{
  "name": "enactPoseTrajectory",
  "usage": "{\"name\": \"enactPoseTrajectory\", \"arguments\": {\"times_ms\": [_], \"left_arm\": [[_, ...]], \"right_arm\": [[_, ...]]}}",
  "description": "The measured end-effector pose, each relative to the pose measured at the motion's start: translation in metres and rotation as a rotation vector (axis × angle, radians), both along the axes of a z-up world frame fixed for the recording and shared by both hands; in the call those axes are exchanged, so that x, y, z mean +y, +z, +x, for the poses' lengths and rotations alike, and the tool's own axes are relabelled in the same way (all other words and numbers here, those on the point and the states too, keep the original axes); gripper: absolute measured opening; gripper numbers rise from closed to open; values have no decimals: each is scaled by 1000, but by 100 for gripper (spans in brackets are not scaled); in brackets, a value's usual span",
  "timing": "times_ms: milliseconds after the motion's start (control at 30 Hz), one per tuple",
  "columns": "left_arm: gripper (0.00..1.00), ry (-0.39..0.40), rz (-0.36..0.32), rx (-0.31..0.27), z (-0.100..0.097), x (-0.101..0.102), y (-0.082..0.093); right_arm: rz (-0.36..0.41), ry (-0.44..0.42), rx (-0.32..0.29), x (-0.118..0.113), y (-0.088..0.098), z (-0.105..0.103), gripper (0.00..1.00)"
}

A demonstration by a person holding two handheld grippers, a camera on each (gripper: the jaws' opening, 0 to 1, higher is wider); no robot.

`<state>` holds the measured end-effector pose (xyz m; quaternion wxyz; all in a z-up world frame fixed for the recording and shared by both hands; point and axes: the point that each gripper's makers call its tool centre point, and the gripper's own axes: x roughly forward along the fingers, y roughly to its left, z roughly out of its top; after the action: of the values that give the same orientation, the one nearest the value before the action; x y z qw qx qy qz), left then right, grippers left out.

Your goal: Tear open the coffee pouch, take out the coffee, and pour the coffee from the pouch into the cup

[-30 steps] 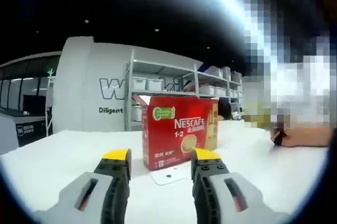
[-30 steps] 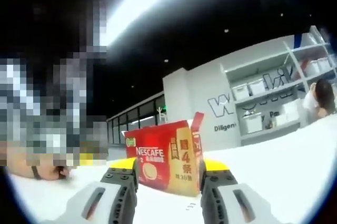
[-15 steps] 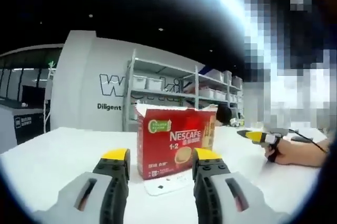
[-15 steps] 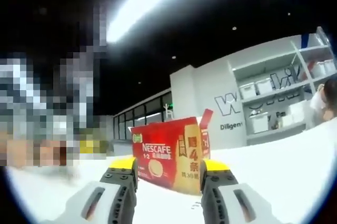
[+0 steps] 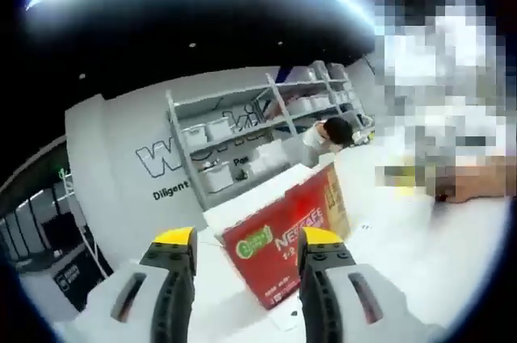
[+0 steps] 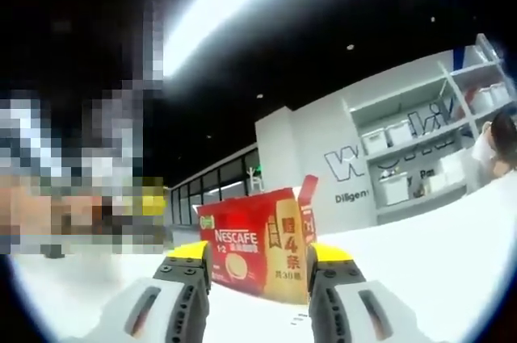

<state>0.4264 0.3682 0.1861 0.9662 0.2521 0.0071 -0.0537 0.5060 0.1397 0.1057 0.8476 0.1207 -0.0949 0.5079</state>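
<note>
A red Nescafe box (image 5: 283, 238) stands on the white table (image 5: 420, 262), its top flaps open. It looks tilted in the left gripper view because that view is rolled. My left gripper (image 5: 246, 240) is open, its yellow-tipped jaws framing the box, which stands a little beyond them. In the right gripper view the same box (image 6: 254, 246) stands upright with a red flap (image 6: 307, 190) raised. My right gripper (image 6: 260, 253) is open too, short of the box, nothing between its jaws. I see neither a pouch nor a cup.
A small flat white piece (image 5: 284, 315) lies on the table against the box's near side. A person's hand (image 5: 477, 186) rests on the table at the right. Shelves with white bins (image 5: 234, 133) and another person (image 5: 331, 129) stand far behind. Open tabletop (image 6: 428, 262) lies right of the box.
The left gripper view has rolled and tipped, so the box now appears slanted and lower in it. The right gripper view has barely shifted. The box itself stays in place.
</note>
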Motion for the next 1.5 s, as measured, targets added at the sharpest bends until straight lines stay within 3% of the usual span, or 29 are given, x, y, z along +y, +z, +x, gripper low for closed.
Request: {"name": "enactPoseTrajectory", "arguments": {"times_ms": [167,233,400,567,733,800,867,1033,1200,1333,1400,1433,1500], "left_arm": [[49,-17,200,71,19,-8,1],[49,-28,242,86,23,-12,5],[50,-26,266,138,36,-3,10],[49,-39,359,232,43,5,-3],[46,-88,395,284,50,2,-11],[45,-124,421,331,53,1,-17],[45,-161,367,404,55,-2,-26],[46,-205,377,501,64,1,-29],[44,-251,443,617,70,0,-31],[37,-267,485,712,71,1,-33],[33,-258,502,744,71,3,-34],[33,-252,550,770,72,6,-35],[32,-257,570,773,76,3,-35]], "right_arm": [[29,-1,10,-4,3,2,48],[42,-3,15,-6,4,2,48],[52,-3,19,-8,5,3,48],[60,-2,23,-9,6,3,48],[61,-1,23,-8,6,3,48],[61,-2,23,-8,6,3,48],[58,0,21,-7,5,4,48],[57,1,20,-6,5,5,48],[61,2,20,-7,6,4,48],[64,3,21,-7,6,5,48],[62,4,20,-7,6,5,48],[61,5,20,-7,6,4,48],[61,5,19,-7,6,3,48]]}}
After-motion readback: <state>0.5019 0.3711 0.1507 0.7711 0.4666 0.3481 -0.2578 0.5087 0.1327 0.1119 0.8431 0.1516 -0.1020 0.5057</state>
